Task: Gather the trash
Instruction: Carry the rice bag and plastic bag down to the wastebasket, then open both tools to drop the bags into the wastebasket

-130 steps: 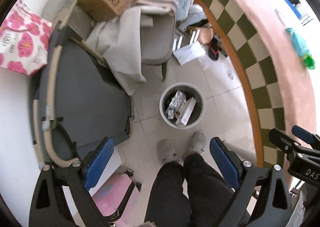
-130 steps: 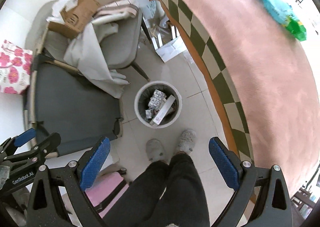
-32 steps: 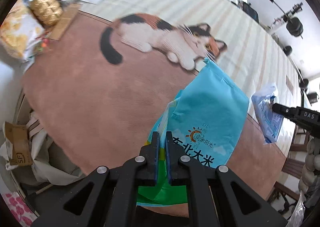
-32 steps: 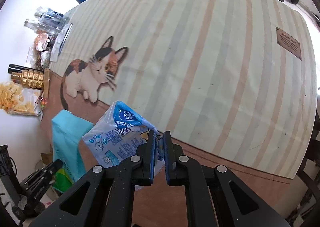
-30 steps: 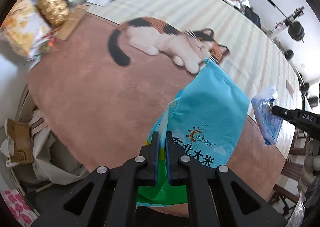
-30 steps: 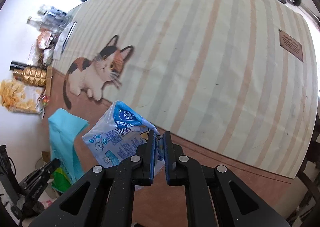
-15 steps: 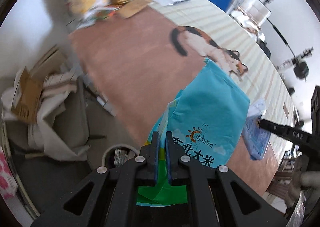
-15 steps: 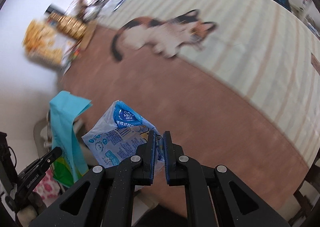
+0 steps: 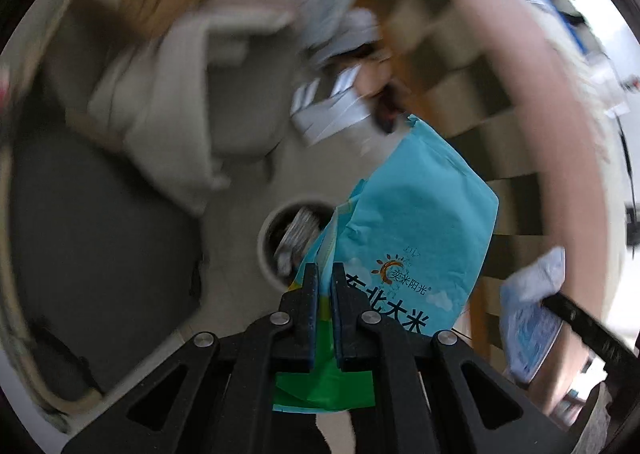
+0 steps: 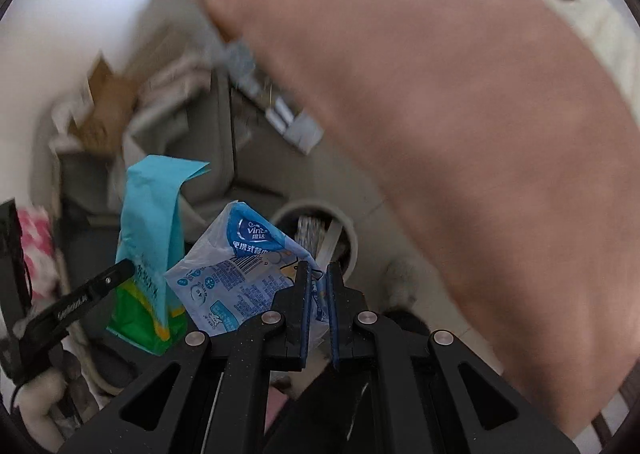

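Observation:
My left gripper point(image 9: 325, 274) is shut on a turquoise and green rice bag point(image 9: 416, 230), held in the air above the floor. The bag partly covers a round white trash bin point(image 9: 266, 250) that holds several wrappers. My right gripper point(image 10: 317, 272) is shut on a blue and white tissue wrapper point(image 10: 240, 266), held just left of the same bin point(image 10: 352, 238). The rice bag point(image 10: 154, 222) and the left gripper's finger point(image 10: 92, 286) show at the left of the right wrist view. The tissue wrapper point(image 9: 532, 314) shows at the right of the left wrist view.
The brown tablecloth with its checkered edge point(image 9: 472, 110) hangs at the right; it fills the upper right of the right wrist view point(image 10: 460, 102). A grey chair with draped cloth point(image 9: 168, 102), a cardboard box point(image 10: 108, 110) and papers on the floor point(image 9: 332, 114) lie beyond the bin. Both views are motion-blurred.
Both grippers have swung down from over the table toward the floor, carrying the rice bag and the tissue wrapper. The trash bin has come into view beneath them.

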Demonstrator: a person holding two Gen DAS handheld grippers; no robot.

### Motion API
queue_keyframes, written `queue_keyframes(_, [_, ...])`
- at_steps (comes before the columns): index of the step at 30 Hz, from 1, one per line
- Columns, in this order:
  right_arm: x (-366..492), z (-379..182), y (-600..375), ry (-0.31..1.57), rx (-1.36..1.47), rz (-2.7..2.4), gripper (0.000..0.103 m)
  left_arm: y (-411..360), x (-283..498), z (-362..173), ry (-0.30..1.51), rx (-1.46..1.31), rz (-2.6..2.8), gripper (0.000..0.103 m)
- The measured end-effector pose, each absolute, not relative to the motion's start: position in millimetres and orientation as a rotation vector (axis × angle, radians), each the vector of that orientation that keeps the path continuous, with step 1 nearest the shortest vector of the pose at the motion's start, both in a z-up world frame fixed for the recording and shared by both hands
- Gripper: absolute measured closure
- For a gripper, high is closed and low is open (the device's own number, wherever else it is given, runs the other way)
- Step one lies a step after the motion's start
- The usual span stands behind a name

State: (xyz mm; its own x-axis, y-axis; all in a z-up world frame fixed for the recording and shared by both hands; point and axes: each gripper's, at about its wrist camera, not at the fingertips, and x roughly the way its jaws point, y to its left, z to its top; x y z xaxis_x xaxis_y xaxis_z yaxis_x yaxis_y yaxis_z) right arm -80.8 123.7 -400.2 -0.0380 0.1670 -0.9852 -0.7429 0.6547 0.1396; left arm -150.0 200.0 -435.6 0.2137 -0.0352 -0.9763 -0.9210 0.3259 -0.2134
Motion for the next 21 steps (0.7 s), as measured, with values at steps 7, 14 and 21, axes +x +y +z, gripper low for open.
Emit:
queue_keyframes(7, [-109.7,-552.9,164.5,1.445,-0.704,0.741,0.095,212.1,-177.4,-599.6,1.247,-1.261,0.875,0.099])
queue_keyframes(14, [-80.7,-697.0,187.3,1.522,-0.774,0.681,0.095,221.4,-164.3,-725.5,1.313,-1.294,0.856,0.093])
queue_keyframes(21, [-75.8,-776.1,193.0,1.640,-0.805,0.721,0.089,223.3,-169.0,-769.0,1.309,-1.286,0.880,0.016])
